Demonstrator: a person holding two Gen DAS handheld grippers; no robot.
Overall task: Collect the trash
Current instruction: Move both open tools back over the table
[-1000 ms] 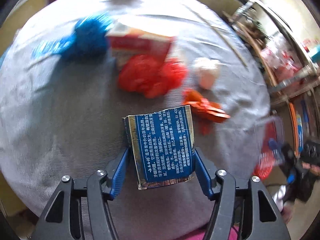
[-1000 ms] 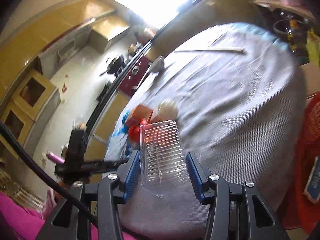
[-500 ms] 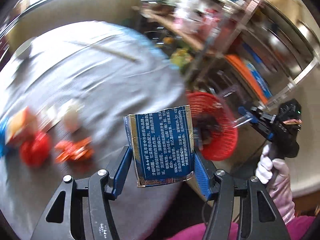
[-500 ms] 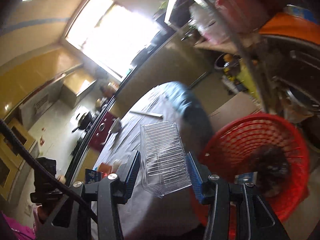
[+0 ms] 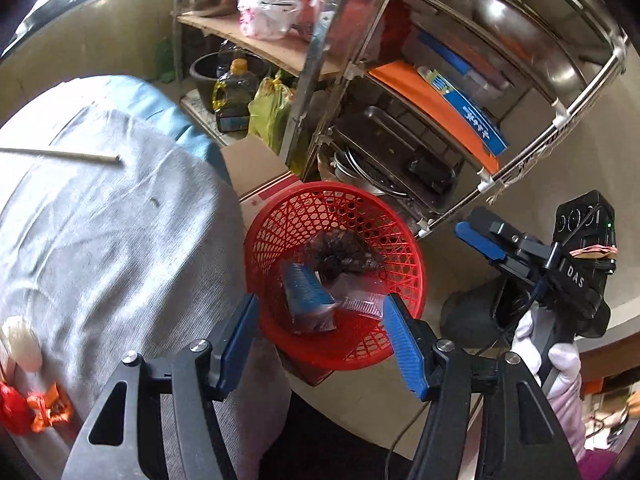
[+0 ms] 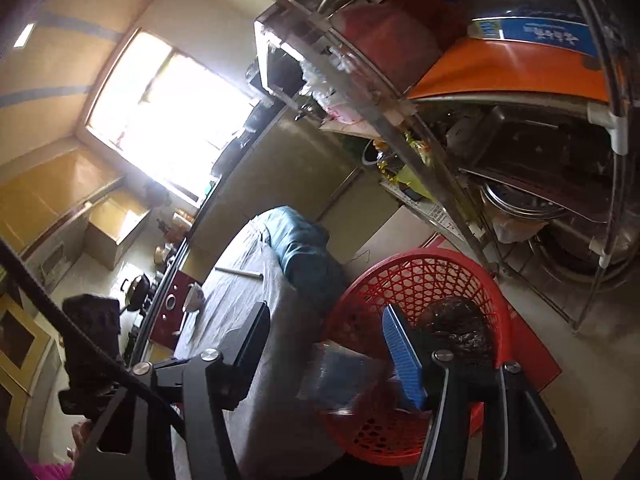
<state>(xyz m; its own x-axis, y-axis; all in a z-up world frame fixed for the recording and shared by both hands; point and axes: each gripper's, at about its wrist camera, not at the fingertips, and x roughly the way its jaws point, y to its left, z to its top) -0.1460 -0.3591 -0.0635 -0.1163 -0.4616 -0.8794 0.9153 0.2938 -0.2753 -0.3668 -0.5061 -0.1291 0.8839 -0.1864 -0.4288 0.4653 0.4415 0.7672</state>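
A red mesh basket (image 5: 404, 248) stands on the floor beside the round table (image 5: 112, 216). In it lie the blue printed box (image 5: 306, 292), the clear plastic tray (image 5: 360, 304) and a dark crumpled bag (image 5: 340, 252). My left gripper (image 5: 320, 336) is open and empty above the basket's near rim. My right gripper (image 6: 324, 344) is open and empty over the same basket (image 6: 424, 276); the blue box (image 6: 340, 376) shows blurred below its fingers. The right gripper also shows in the left wrist view (image 5: 480, 240).
On the table's left edge lie a white wad (image 5: 22, 344), red and orange wrappers (image 5: 36, 408) and a long stick (image 5: 60, 155). A cluttered metal shelf rack (image 5: 400, 80) stands behind the basket. A cardboard box (image 5: 256, 172) sits beside the basket.
Both grippers swung from the table to over the basket and opened. The blue box and the clear tray have dropped into the basket.
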